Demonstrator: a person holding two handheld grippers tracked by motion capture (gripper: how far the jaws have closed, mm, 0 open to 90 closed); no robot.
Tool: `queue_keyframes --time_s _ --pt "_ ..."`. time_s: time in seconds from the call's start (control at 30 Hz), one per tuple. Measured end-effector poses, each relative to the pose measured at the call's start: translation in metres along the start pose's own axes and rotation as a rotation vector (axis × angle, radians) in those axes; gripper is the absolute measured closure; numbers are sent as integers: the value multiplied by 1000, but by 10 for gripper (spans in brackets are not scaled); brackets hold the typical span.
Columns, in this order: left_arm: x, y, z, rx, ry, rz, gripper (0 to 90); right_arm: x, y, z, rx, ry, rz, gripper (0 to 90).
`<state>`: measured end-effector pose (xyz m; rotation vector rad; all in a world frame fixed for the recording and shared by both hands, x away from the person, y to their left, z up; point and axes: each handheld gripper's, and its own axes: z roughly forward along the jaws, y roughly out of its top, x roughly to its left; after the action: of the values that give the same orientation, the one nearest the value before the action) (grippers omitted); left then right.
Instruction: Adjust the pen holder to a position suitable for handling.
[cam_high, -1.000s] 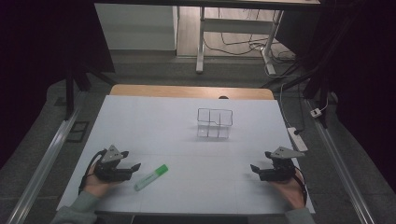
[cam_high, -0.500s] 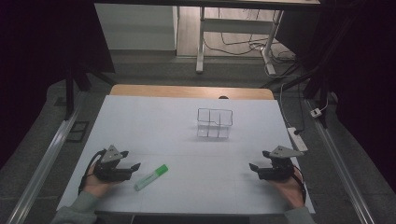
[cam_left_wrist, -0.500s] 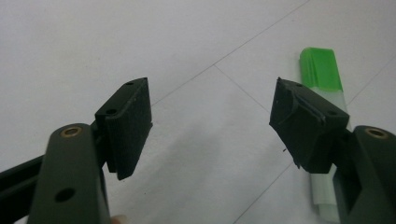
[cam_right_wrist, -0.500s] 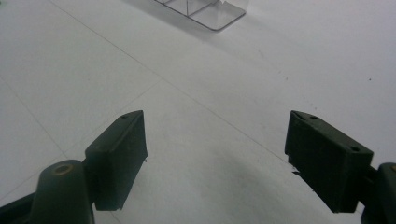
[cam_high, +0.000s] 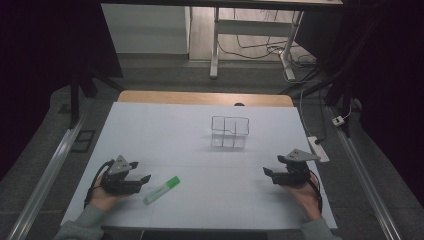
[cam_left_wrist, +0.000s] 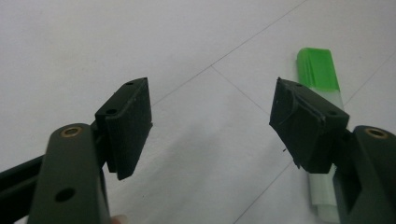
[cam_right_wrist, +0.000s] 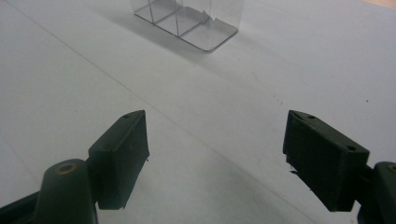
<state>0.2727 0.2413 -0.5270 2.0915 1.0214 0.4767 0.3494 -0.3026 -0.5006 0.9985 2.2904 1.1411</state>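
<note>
On the white counter (cam_high: 200, 150), seen from the high view, a green highlighter (cam_high: 162, 189) lies flat, well short of the clear divided box (cam_high: 229, 132) and off to its left. The left gripper (cam_high: 143, 180) rests just beside the highlighter's near end, on the side away from the box, jaws spread and nothing between them. The right gripper (cam_high: 266, 174) sits low on the counter to the right of the box and nearer the person, its jaws also apart, having just closed a little with nothing between them. From the left gripper view, the left gripper (cam_left_wrist: 212, 123) shows both black pads wide apart over bare counter, and the highlighter (cam_left_wrist: 322, 102) lies partly behind the right-hand pad, its green cap pointing away. From the right gripper view, the right gripper (cam_right_wrist: 217, 158) stands spread over bare counter, with the clear box (cam_right_wrist: 187, 21) well ahead, upright.
</note>
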Motion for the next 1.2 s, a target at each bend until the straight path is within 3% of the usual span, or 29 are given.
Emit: queue_keyframes --time_s 0.1,0.73,1.2 --pt "0 0 0 -3 -2 -1 296 -1 4 2 -8 -21 -1 232" --pt "-1 0 1 4 -1 4 295 -5 36 31 3 -20 13 247" --pt "-1 0 3 11 2 7 294 -10 53 53 43 -33 25 272"
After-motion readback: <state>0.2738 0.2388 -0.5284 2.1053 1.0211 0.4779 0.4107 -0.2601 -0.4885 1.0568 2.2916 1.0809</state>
